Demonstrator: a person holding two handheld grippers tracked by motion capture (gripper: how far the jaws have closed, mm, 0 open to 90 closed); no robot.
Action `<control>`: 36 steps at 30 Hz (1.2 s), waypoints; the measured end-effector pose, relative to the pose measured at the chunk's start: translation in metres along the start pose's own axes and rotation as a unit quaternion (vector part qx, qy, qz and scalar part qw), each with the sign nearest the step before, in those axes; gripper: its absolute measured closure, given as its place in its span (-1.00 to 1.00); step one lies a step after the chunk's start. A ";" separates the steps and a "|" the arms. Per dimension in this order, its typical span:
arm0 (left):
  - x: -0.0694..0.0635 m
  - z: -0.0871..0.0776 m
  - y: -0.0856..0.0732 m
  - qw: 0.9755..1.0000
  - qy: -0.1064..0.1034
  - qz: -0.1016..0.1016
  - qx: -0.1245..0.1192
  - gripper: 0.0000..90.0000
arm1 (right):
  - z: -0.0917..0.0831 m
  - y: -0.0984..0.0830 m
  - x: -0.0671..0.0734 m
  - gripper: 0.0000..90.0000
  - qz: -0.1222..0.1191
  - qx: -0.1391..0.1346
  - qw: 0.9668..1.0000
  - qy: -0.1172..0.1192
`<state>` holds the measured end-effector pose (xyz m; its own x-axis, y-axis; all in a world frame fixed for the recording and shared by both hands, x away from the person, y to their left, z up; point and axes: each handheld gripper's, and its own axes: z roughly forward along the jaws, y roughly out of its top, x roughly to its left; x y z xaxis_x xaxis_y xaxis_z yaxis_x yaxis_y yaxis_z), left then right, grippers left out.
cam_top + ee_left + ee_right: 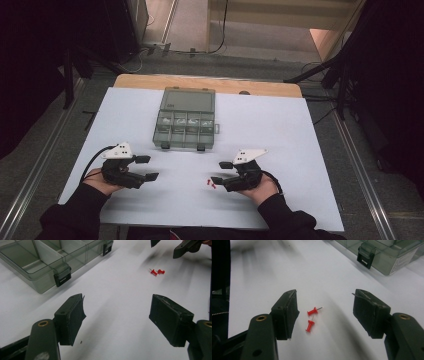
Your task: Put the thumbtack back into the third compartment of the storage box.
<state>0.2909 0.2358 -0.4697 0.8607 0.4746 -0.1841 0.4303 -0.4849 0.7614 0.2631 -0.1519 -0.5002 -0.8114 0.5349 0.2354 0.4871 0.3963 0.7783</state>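
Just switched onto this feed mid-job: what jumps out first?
Two red push pins lie loose on the white sheet, just ahead of the open right gripper. Farther back, at the middle, sits a clear compartment box. The left gripper rests open at the near left.

Worktop [280, 130] white-covered, wooden edge showing at top. Clear compartment box [186, 119] at upper centre, lid closed, two latches on near side. Left tongs [148, 168] at lower left, jaws apart, nothing between. Right tongs [220, 172] at lower right, jaws apart, nothing between. Two red pushpins [211, 183] lying on sheet at lower centre, just beside right tongs' lower jaw, apart from box.
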 end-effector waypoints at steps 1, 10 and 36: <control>0.000 0.000 0.000 1.000 0.000 0.001 0.000 -0.40 | 0.001 -0.001 0.000 -0.15 -0.001 0.000 1.000 -0.001; 0.001 -0.001 0.000 1.000 0.003 -0.001 -0.001 -0.40 | 0.005 -0.009 0.001 -0.09 0.007 0.009 1.000 -0.006; 0.001 -0.002 0.000 1.000 0.003 -0.002 -0.003 -0.40 | 0.016 -0.019 0.018 0.59 0.024 0.043 0.999 -0.024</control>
<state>0.2916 0.2375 -0.4690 0.8576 0.4805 -0.1833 0.4318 -0.4794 0.7640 0.2446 -0.1377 -0.5198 -0.7712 0.5894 0.2405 0.5519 0.4307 0.7141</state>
